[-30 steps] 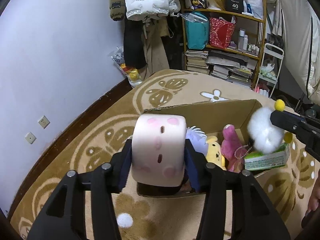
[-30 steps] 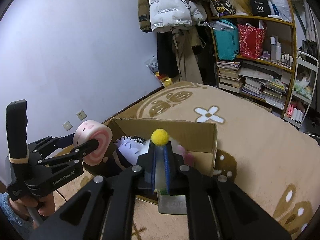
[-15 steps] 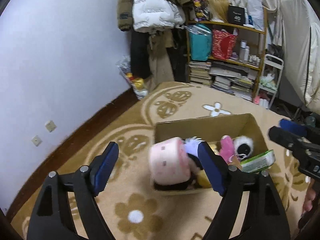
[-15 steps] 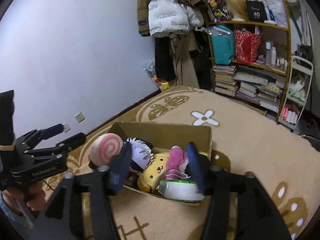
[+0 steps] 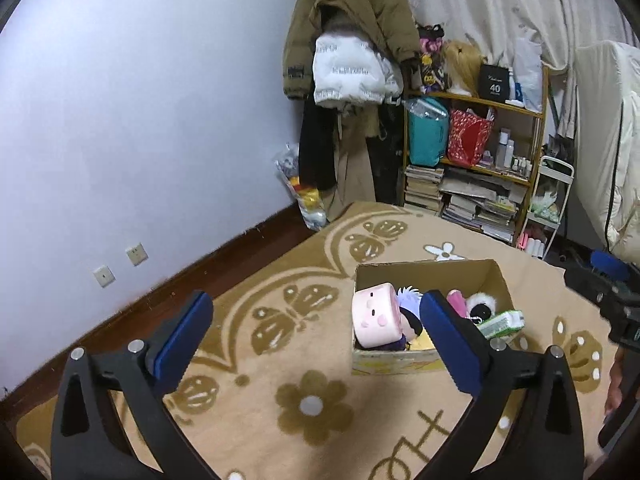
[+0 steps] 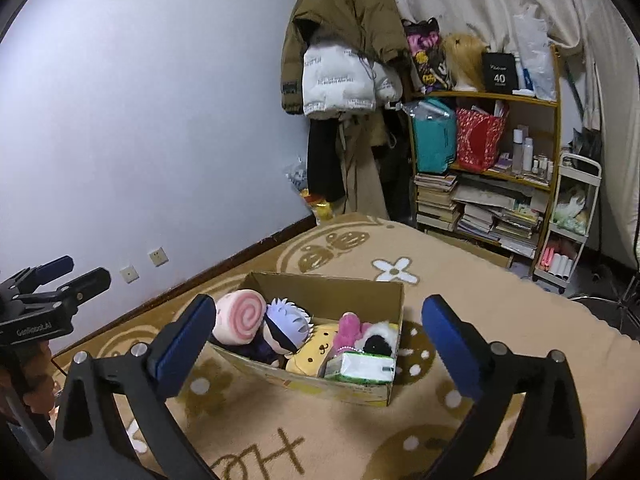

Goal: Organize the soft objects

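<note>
A cardboard box sits on the tan rug. In it lie a pink roll plush, a white-haired doll, a yellow dog plush, a pink plush, a black and white pompom plush and a green tissue pack. My left gripper is open and empty, raised in front of the box. My right gripper is open and empty, also raised in front of the box. Each gripper shows at the edge of the other view, the left and the right.
A wooden shelf with bags, books and bottles stands at the back. Coats hang on a rack in the corner. A white trolley stands right of the shelf. A plastic bag lies by the wall.
Both grippers opened and let go: the pink roll plush and the pompom plush now lie in the box. Both grippers have pulled back and up from the box.
</note>
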A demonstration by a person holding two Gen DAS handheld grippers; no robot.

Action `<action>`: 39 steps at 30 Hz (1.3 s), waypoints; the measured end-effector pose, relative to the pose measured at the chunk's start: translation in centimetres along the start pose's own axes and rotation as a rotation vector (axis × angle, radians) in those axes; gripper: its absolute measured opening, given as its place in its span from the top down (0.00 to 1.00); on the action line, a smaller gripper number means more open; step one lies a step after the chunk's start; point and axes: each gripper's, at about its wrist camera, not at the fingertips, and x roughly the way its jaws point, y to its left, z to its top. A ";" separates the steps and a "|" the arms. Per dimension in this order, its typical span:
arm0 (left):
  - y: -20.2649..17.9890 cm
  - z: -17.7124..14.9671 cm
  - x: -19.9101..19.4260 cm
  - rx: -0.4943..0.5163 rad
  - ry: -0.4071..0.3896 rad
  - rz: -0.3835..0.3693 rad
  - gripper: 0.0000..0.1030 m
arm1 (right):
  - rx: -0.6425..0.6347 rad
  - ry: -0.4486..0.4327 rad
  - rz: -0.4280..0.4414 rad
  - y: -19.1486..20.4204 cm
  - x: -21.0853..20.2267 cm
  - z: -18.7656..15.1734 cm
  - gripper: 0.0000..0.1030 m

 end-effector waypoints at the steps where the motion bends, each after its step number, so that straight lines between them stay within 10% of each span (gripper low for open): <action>1: 0.2 0.0 -0.8 0.005 -0.005 0.000 0.00 | 0.002 -0.006 -0.002 0.1 -0.7 0.1 0.00; 15: 1.3 -2.8 -7.9 -0.002 -0.117 0.058 0.00 | -0.012 -0.093 -0.059 1.5 -7.7 -1.5 0.00; 39: -0.5 -10.8 -7.9 -0.016 -0.190 0.000 0.00 | -0.035 -0.157 -0.036 1.4 -8.2 -9.8 0.00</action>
